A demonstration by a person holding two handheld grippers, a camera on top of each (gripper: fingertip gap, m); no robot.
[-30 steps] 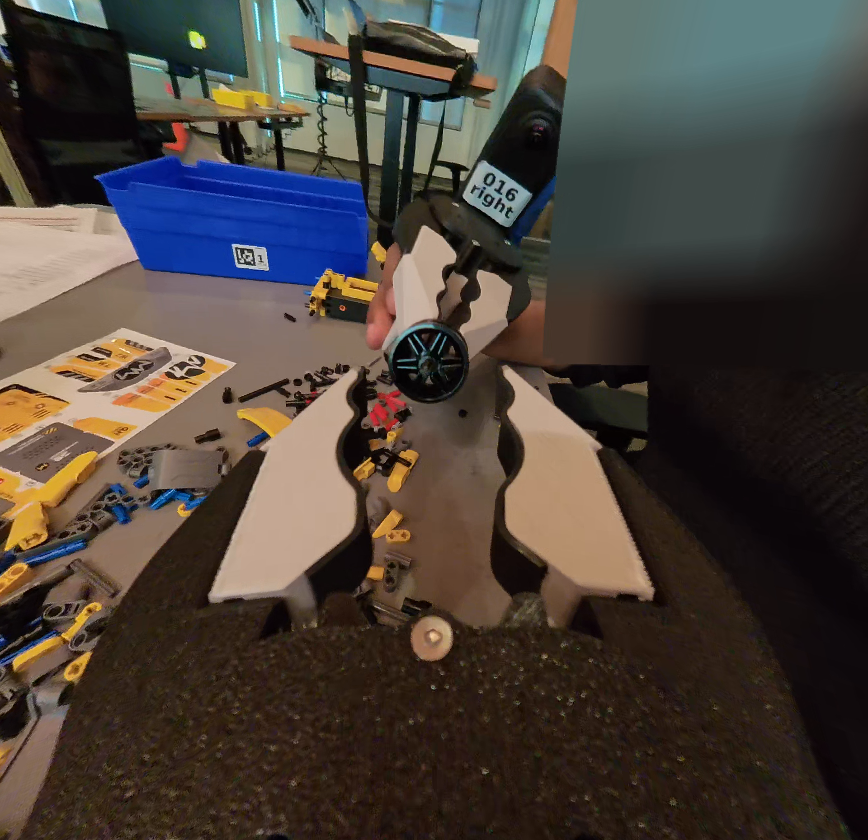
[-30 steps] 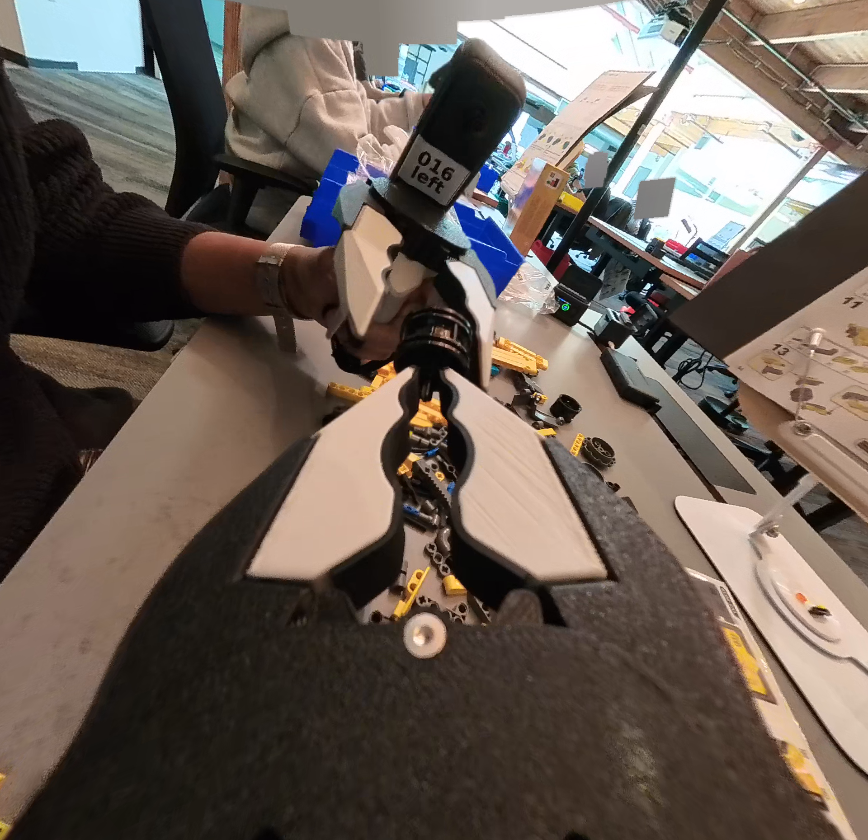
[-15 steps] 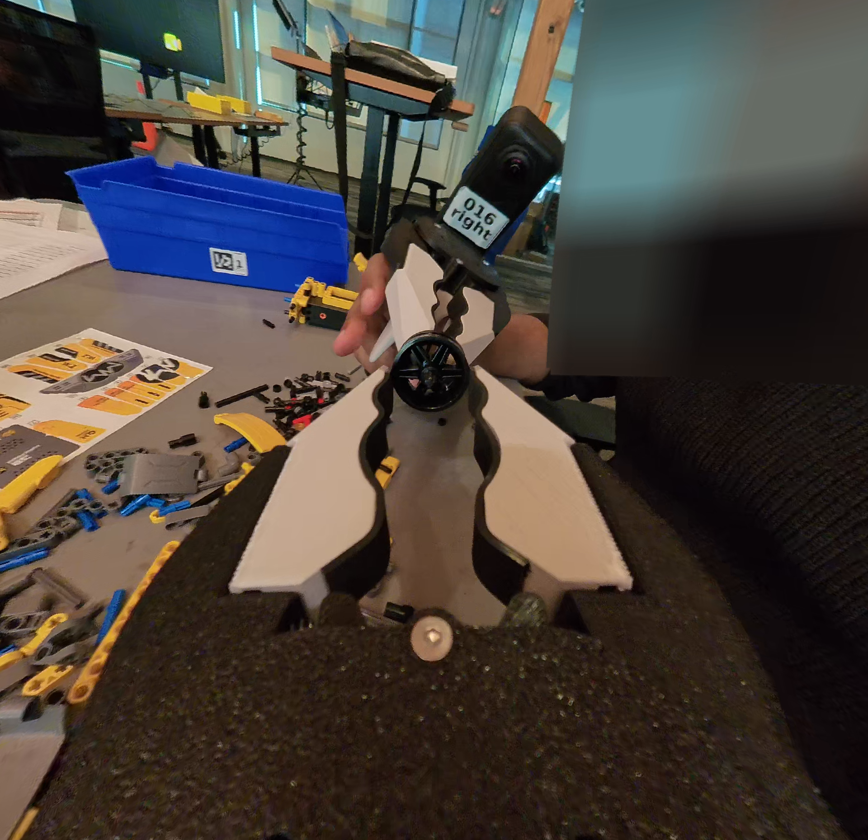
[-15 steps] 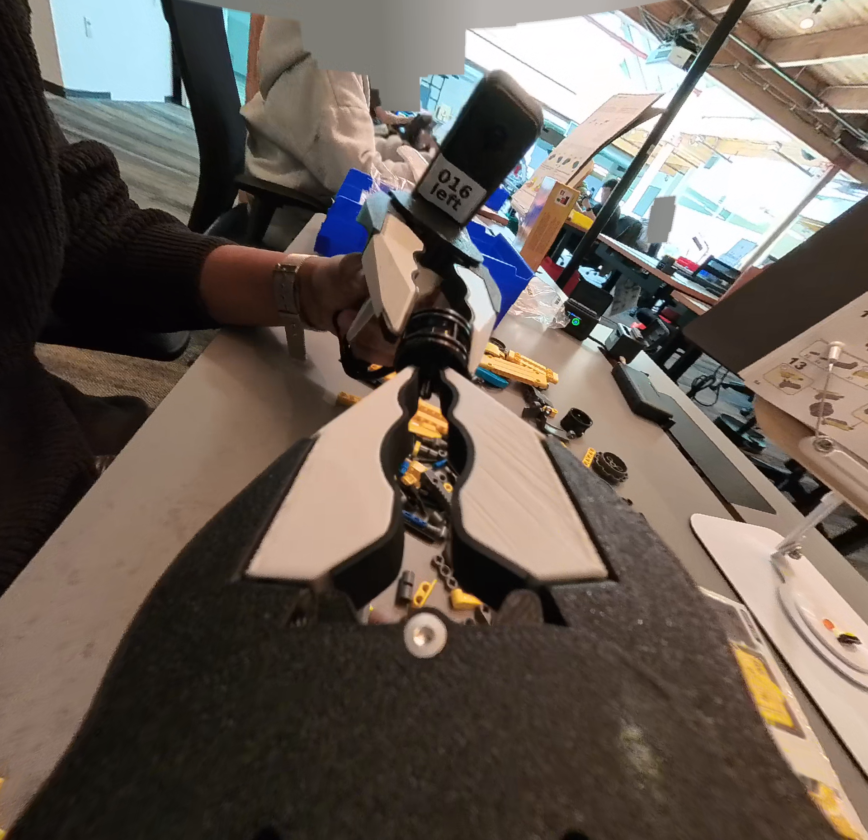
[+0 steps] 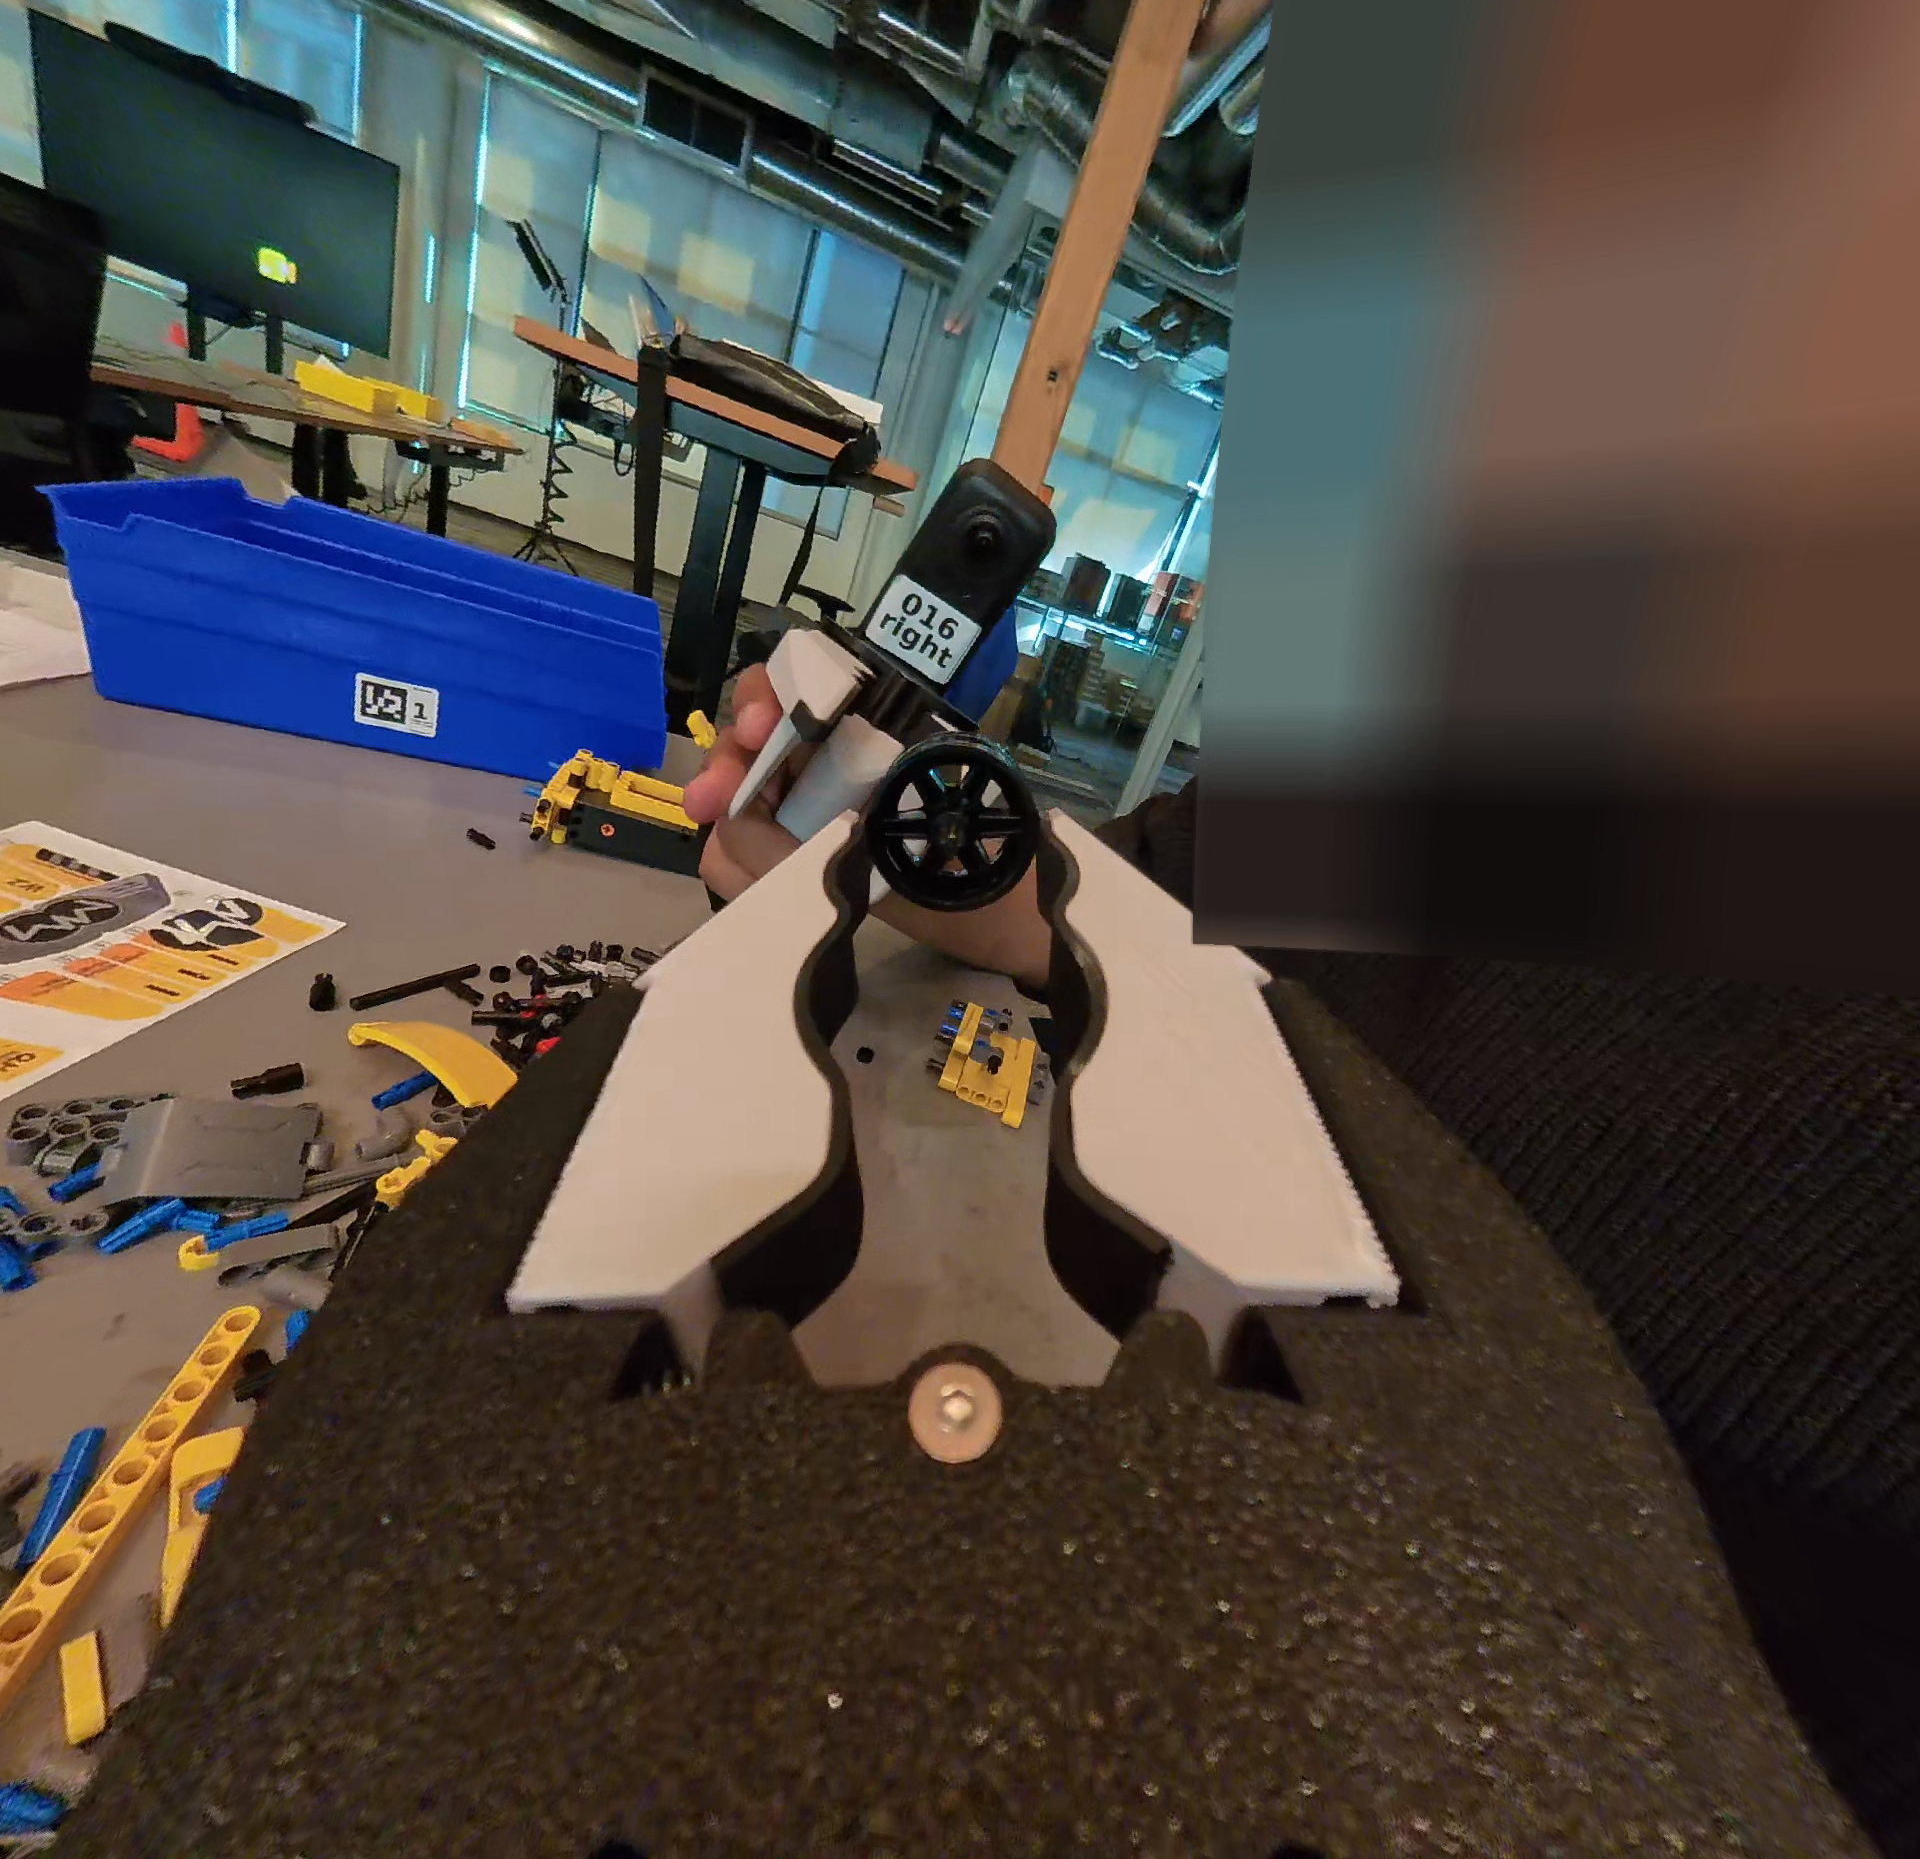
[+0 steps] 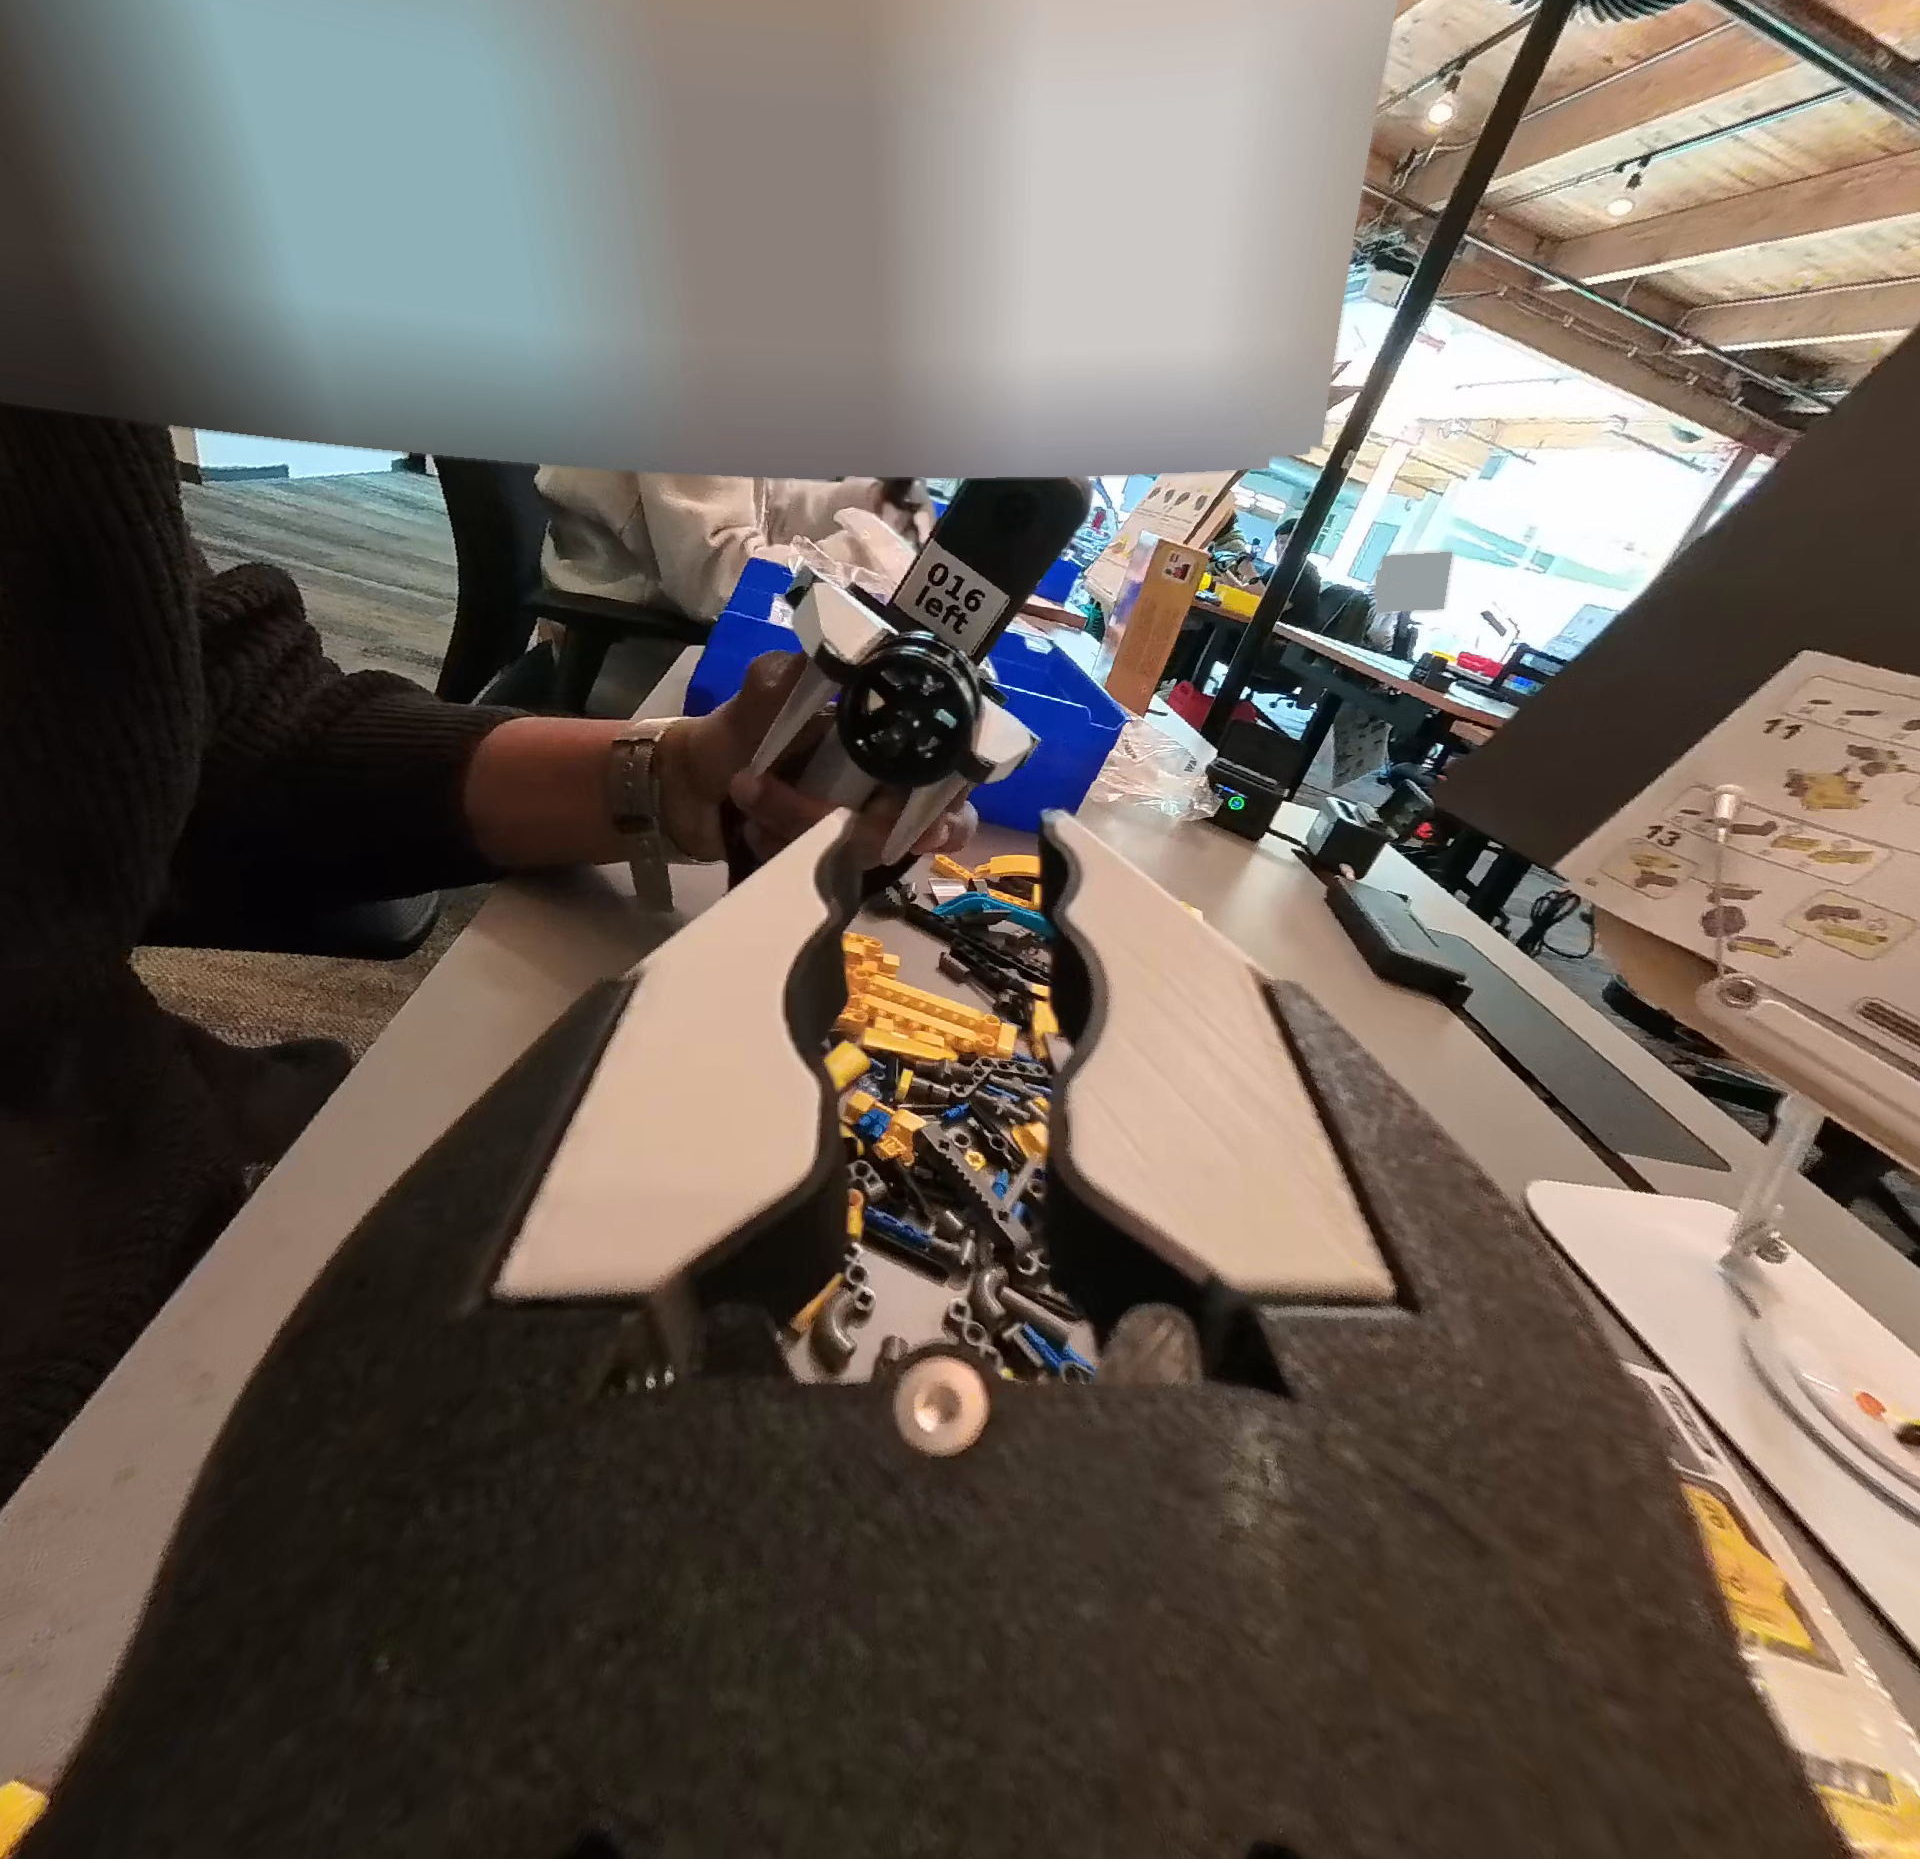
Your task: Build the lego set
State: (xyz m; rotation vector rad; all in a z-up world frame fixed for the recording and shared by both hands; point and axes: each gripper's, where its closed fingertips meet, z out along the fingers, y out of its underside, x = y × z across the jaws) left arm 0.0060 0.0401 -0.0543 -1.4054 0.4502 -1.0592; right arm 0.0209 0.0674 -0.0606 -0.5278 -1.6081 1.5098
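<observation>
I read the left gripper (image 5: 951,853) as clamped on the black wheel (image 5: 954,835), held off the table (image 5: 260,822) w/ its spoked face toward the camera, prob. to show the hub. Right gripper (image 6: 940,843) has its jaws spread, nothing in them, just beside the wheel. Loose bricks (image 6: 935,1061) lie below the wheel.

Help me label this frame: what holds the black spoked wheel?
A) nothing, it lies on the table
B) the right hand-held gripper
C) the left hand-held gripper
C: the black wheel sits pinched between the fingertips of the left hand-held gripper, while the right hand-held gripper stands open with nothing between its fingers.
</observation>
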